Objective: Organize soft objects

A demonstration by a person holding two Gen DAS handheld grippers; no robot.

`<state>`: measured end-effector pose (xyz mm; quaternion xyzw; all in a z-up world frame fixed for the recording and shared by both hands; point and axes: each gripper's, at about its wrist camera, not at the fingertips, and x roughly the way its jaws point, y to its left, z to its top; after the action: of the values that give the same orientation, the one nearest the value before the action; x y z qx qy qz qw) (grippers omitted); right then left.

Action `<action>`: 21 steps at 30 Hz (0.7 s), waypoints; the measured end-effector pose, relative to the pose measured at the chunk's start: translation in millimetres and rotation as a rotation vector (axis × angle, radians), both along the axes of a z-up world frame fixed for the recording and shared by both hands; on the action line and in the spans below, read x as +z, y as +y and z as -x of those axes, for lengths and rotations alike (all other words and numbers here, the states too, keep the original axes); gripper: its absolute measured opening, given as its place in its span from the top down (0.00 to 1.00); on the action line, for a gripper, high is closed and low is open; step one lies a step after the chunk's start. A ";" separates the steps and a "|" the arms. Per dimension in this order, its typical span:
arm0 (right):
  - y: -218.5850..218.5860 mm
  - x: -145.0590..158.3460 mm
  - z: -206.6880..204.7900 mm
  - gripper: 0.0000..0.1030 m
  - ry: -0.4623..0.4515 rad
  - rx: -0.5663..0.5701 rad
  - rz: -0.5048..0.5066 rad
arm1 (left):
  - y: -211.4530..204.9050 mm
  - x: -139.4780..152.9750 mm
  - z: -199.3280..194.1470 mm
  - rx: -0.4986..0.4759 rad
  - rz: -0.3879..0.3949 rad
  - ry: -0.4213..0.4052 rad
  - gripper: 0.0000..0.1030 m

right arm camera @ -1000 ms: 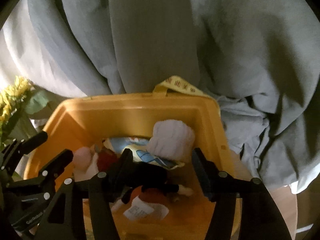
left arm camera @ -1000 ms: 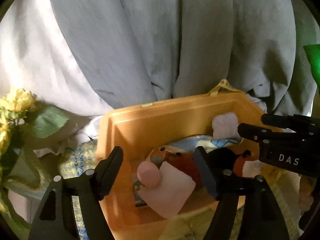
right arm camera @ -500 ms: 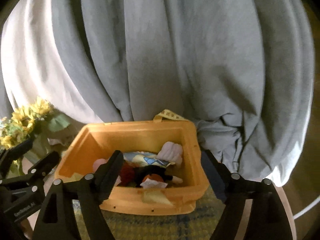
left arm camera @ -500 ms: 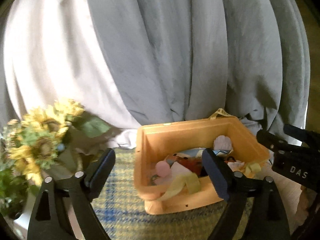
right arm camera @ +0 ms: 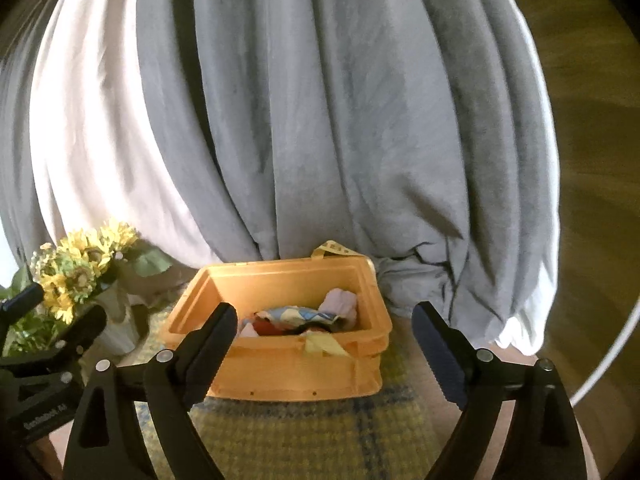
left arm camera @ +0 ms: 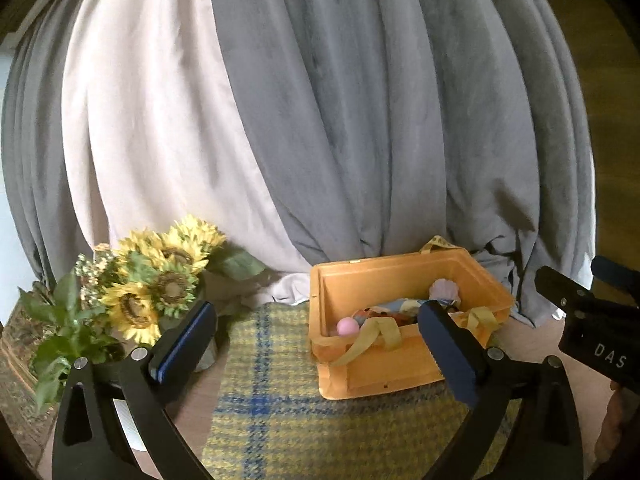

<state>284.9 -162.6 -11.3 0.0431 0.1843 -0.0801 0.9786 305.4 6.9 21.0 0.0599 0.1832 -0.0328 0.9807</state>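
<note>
Sitting on the plaid mat (left arm camera: pixel 280 424), your orange bin (left arm camera: pixel 384 372) already has the soft stuff piled inside: a pink ball (left arm camera: pixel 346 326) at the left end, a pale purple knit piece (right arm camera: pixel 340 304) toward the back right corner, and a blue-and-yellow patterned cloth (right arm camera: pixel 296 315) draped across the middle over something reddish you can't really make out. Yellow straps (left arm camera: pixel 374 336) flop over the bin's near wall, and one more loops up behind the back rim.

Your left gripper (left arm camera: pixel 316 344) is hanging short of the bin with its jaws spreading wide, nothing between the pads, just the mat and the bin's left half framed in the gap. Same deal with your right gripper (right arm camera: pixel 324 344): jaws opening, empty, the bin sitting centred between the fingers but well beyond them. Each gripper pokes into the other's view at the edge.

Left of the bin, off the mat, there's a sunflower bunch (left arm camera: pixel 156 284) in a pale vase (right arm camera: pixel 118 328). Behind everything hang grey curtains (left arm camera: pixel 360 120) with a white curtain (left arm camera: pixel 140 120) beside them, bunched up at the tabletop right behind the bin.
</note>
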 end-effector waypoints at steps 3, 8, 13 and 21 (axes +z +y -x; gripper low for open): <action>9.5 2.0 21.8 0.12 -0.014 -0.018 0.009 | 5.4 3.4 16.0 -0.022 0.001 -0.013 0.00; 26.1 1.6 56.9 0.10 -0.043 -0.049 0.034 | 12.8 8.4 43.7 -0.033 0.000 -0.035 0.00; 32.3 2.6 89.2 0.09 -0.048 -0.044 0.024 | 16.3 12.7 78.1 -0.024 0.003 -0.049 0.00; 33.5 6.1 138.3 0.08 -0.055 -0.006 0.040 | 16.6 13.3 139.2 0.002 0.011 -0.046 0.00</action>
<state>146.6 -129.1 -5.2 0.0262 0.1558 -0.0856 0.9837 166.2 23.5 34.3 0.0550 0.1605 -0.0313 0.9850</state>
